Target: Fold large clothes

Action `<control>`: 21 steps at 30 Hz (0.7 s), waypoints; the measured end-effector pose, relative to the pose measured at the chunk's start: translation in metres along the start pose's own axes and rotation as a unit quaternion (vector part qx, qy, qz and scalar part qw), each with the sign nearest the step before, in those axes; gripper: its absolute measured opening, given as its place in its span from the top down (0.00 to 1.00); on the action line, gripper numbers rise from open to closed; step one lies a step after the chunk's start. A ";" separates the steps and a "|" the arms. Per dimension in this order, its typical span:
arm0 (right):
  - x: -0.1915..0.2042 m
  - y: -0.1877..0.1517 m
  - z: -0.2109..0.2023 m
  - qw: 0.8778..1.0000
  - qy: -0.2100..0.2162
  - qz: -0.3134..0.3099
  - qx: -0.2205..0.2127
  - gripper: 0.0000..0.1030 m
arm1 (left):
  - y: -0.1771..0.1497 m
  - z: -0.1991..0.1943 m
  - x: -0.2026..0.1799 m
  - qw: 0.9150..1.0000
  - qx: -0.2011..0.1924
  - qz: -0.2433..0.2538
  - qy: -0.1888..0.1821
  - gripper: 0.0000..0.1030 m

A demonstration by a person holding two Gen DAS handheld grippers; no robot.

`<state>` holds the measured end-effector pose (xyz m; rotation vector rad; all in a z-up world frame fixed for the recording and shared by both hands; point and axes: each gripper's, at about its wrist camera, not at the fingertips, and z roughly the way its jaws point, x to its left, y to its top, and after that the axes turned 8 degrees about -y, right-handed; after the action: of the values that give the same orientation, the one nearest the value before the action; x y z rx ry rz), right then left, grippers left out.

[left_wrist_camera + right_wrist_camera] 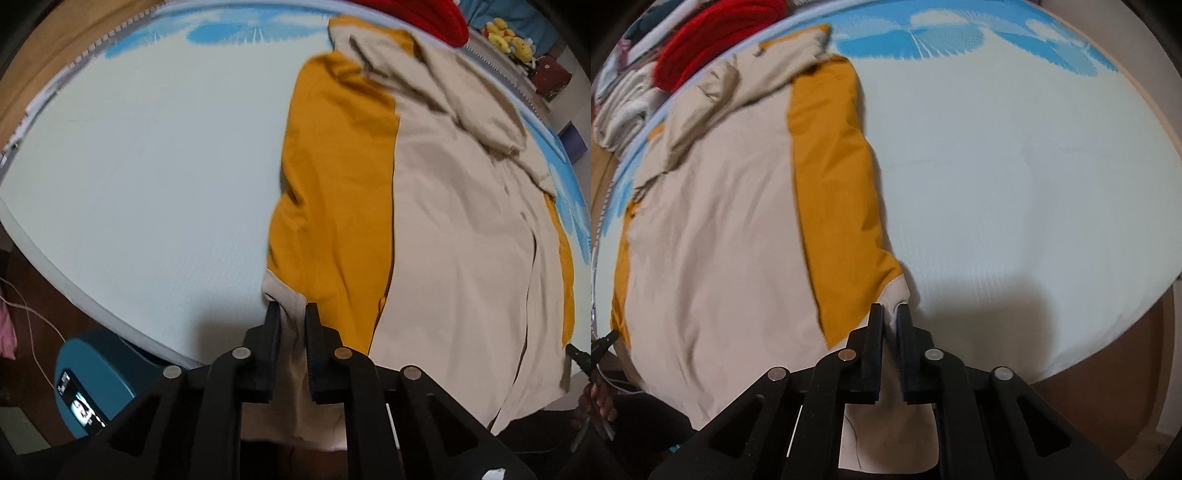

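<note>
The jacket (443, 221), beige in the middle with mustard-yellow sleeves, is lying spread out on the pale mattress (147, 166), its hood pointing to the far edge where a red garment (417, 18) is lying.

The step in hand seems to be the sleeve fold. The left gripper (291, 314) is pinching the beige cuff of the left sleeve at the jacket's near left corner, and the right gripper (891, 314) is pinching the cuff of the other sleeve at the near right corner. Both sets of jaws are pressed together on the cloth.

Both grippers are pointing forward along the sleeves, low over the jacket's near edge. Next, I think each cuff needs lifting and carrying inward over the beige body, keeping the grip firm so the smooth fabric is not slipping out.
</note>
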<state>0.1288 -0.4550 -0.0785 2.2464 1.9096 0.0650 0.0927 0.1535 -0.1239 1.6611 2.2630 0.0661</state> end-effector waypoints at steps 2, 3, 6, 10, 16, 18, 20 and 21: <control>-0.001 0.007 0.014 1.000 -0.008 0.001 0.011 0.84 | -0.001 0.009 0.006 1.000 0.019 -0.003 0.006 0.80; 0.000 0.008 0.017 1.000 -0.011 -0.002 0.015 0.80 | -0.002 0.010 0.007 1.000 0.021 -0.002 0.013 0.76; 0.004 0.006 0.023 0.999 -0.018 -0.015 0.025 0.67 | -0.001 0.011 0.009 1.000 0.020 -0.006 0.017 0.70; 0.011 0.005 0.024 0.999 -0.026 -0.032 0.023 0.63 | 0.000 0.013 0.007 1.000 0.018 0.004 0.026 0.70; 0.022 0.004 0.015 0.998 -0.025 -0.058 -0.004 0.93 | 0.000 0.006 -0.013 0.999 -0.008 0.035 0.030 0.95; 0.027 0.003 0.008 0.998 -0.018 -0.059 -0.018 0.94 | -0.001 0.003 -0.016 0.999 -0.011 0.045 0.028 0.95; 0.027 0.004 0.002 0.998 -0.006 -0.057 -0.031 0.95 | -0.002 0.006 -0.017 0.999 -0.003 0.045 0.022 0.95; 0.028 0.005 0.001 0.998 -0.001 -0.055 -0.032 0.94 | -0.001 0.010 -0.018 0.999 0.004 0.044 0.019 0.93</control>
<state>0.1382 -0.4286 -0.0812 2.0971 1.9959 0.1079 0.0989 0.1349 -0.1294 1.7778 2.2205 0.1097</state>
